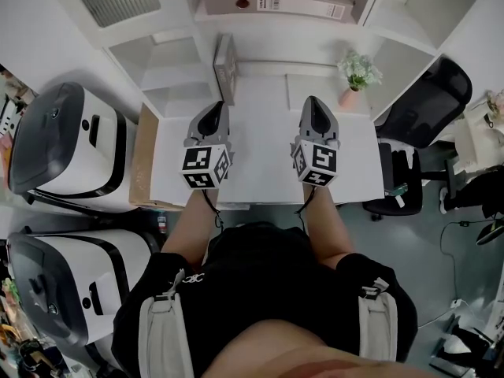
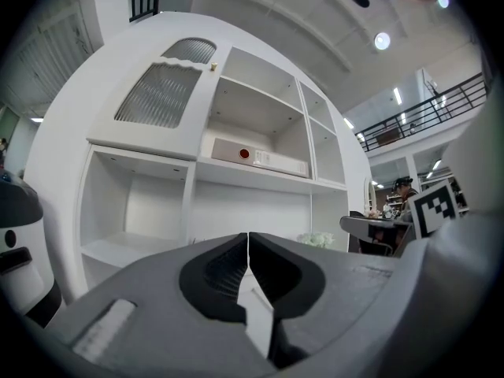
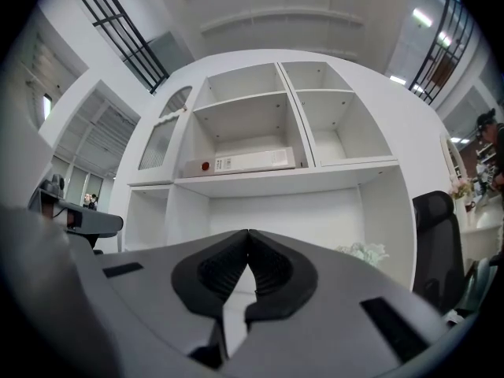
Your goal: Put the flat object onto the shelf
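No legible text anywhere. The box file, lying flat on the shelf above & ahead of both tools, carried a white spine label next to a red dot; its print was too small to read. A 2nd white label sat toward the file's other end, also illegible. The cubes on the left gripper & right gripper showed only b/w square marker patterns, no letters or nos.
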A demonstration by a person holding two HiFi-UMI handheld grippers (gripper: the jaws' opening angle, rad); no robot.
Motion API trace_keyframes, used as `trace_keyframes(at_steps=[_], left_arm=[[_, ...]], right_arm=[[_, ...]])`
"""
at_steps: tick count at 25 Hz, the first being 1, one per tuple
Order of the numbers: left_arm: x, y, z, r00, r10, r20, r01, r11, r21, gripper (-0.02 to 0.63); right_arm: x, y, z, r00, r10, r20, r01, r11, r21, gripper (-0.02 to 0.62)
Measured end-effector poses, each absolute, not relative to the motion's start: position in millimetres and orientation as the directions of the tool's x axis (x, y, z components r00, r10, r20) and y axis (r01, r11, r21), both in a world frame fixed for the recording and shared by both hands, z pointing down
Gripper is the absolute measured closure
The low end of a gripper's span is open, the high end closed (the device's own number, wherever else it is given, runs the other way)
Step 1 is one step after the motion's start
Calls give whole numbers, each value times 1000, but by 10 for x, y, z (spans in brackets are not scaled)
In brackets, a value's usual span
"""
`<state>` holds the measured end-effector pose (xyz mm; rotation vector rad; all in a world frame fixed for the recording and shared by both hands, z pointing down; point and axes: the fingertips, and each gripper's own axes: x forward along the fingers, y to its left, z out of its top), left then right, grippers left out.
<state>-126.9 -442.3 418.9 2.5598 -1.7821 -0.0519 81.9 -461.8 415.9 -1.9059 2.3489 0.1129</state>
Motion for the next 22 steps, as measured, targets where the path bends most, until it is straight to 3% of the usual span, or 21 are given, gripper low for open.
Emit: trace_keyframes(at_steps=[22], left_arm=[[-1221, -4112, 4074, 374, -927, -17, -924, -374, 74, 584]], right_arm=[[750, -4230, 3980, -206, -963, -176, -976, 214, -28, 594]])
